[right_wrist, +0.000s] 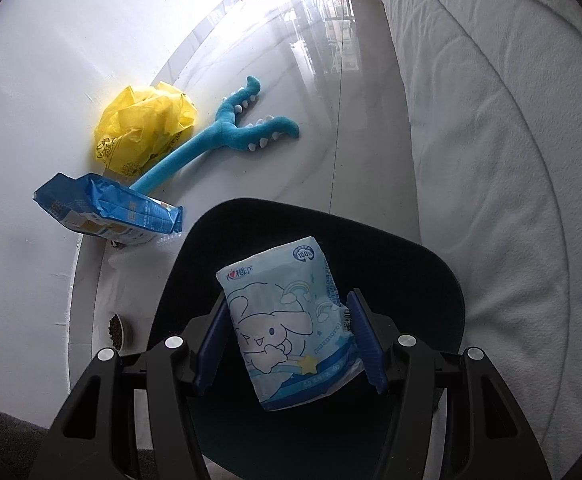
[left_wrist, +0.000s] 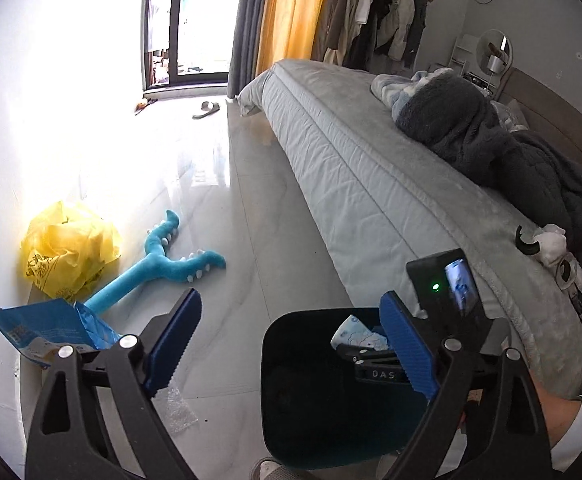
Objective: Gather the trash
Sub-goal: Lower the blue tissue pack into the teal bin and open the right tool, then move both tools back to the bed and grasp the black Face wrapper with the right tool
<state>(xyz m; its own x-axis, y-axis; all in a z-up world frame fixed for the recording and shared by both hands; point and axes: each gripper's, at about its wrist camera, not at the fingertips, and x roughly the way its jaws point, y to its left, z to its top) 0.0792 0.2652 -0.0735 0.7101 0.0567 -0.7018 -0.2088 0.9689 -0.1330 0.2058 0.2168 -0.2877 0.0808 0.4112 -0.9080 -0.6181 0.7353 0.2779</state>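
A dark bin stands on the pale tiled floor just beside the bed, its mouth open to both cameras.

The right gripper hangs over that mouth, its blue pads clenched on the sides of a tissue pack, a light blue wrapper with a cartoon rabbit. The pack is tilted and sits above the bin's opening, gripped at its lower half. In the left wrist view the same pack shows as a pale corner over the bin, with the right gripper's body in front of it. Whether anything lies at the bottom of the bin cannot be told; the inside is dark.

The left gripper is released, its jaws spread wide with nothing between them, over the floor at the bin's left edge. A scrap of clear bubble wrap lies on the tiles below its left finger.

More lies by the wall: a crumpled yellow bag, with a blue packet near it, lying on its side with its top end crumpled. A blue plush toy stretches between them, touching the yellow bag. A small bowl of dark pellets sits by the wall, left of the bin. On the bed are dark blankets.
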